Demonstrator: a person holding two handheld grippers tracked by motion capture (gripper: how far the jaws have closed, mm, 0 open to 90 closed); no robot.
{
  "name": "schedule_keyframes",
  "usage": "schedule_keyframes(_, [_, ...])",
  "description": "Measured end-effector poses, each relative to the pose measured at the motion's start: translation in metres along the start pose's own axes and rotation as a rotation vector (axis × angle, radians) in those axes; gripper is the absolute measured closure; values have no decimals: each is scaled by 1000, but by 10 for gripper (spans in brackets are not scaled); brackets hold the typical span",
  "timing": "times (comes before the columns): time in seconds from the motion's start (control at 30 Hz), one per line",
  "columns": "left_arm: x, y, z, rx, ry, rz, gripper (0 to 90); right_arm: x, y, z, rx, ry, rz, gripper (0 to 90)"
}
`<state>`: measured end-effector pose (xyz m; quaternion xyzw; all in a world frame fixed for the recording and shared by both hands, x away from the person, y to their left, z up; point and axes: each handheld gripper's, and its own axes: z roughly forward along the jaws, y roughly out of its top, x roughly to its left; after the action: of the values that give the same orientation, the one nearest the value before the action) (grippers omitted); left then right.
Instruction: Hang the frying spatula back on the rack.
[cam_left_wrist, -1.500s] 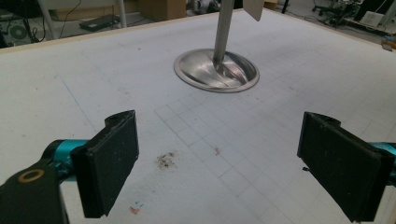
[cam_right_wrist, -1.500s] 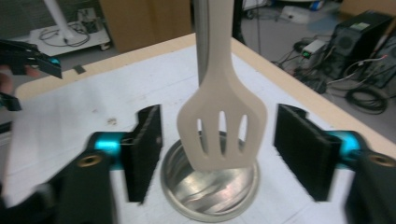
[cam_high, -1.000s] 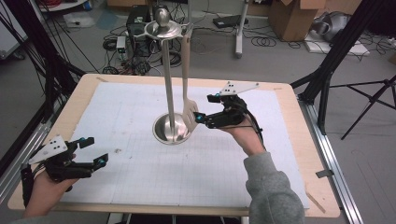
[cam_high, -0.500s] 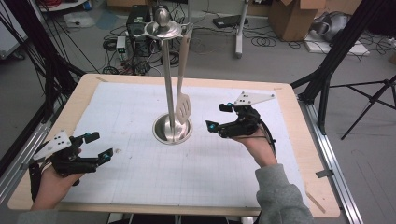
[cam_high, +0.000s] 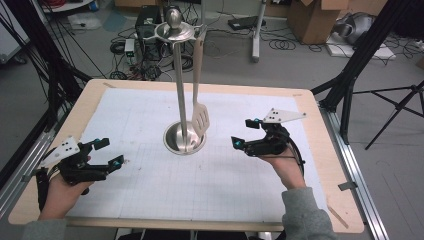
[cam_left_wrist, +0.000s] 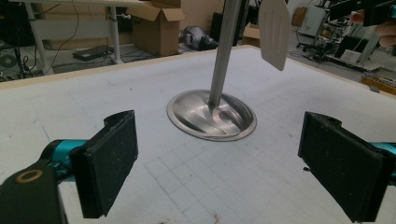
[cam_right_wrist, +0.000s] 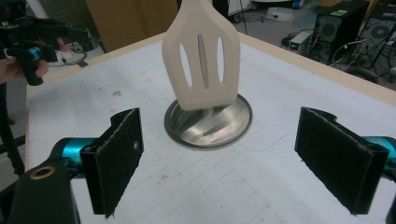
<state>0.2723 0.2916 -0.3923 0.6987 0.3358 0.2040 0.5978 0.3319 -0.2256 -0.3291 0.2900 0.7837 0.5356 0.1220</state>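
In the high view the right gripper (cam_high: 246, 133) sits right of centre in the frame, held in a hand that comes up from the bottom edge. Its jaws are spread wide with nothing between them and nothing touching them. In the right gripper view the two black pads (cam_right_wrist: 119, 158) stand far apart at the lower left and lower right of the frame, with bare table between.

The left gripper (cam_high: 109, 153) lies at the lower left of the high view, also held in a hand, its jaws likewise wide apart and empty. In the left gripper view its pads (cam_left_wrist: 109, 156) flank the lower corners of the frame.

The slotted spatula (cam_high: 199, 119) hangs at the centre of the high view from the top ring of the metal stand (cam_high: 179, 80), its long handle running down beside the pole. Its cream blade (cam_right_wrist: 201, 56) ends just above the stand's round dished base (cam_high: 172, 140); whether the blade's lower edge touches the base is hard to tell from these angles, though it seems to hang free. The base holds nothing else.

The stand rests on a white gridded mat (cam_high: 150, 185) that covers the wooden table (cam_high: 334, 165). The right gripper is near the spatula; the left gripper is well apart from it.
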Motion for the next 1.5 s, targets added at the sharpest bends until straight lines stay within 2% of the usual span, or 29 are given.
schedule_keyframes(0.3, [3,1,2,-24,5,-13,125,-5,-18,-17,-13,-46,12,145])
schedule_keyframes(0.53, [4,1,6,-17,1,-12,126,-8,-32,-28,-31,-79,25,145])
schedule_keyframes(0.97, [6,1,7,-13,9,-15,126,-15,-56,-50,-64,-111,75,145])
schedule_keyframes(1.37, [7,0,6,-19,16,-20,126,-16,-77,-71,-89,-168,82,144])
schedule_keyframes(1.5, [7,0,6,-17,18,-20,126,-17,-82,-75,-99,-174,92,144])
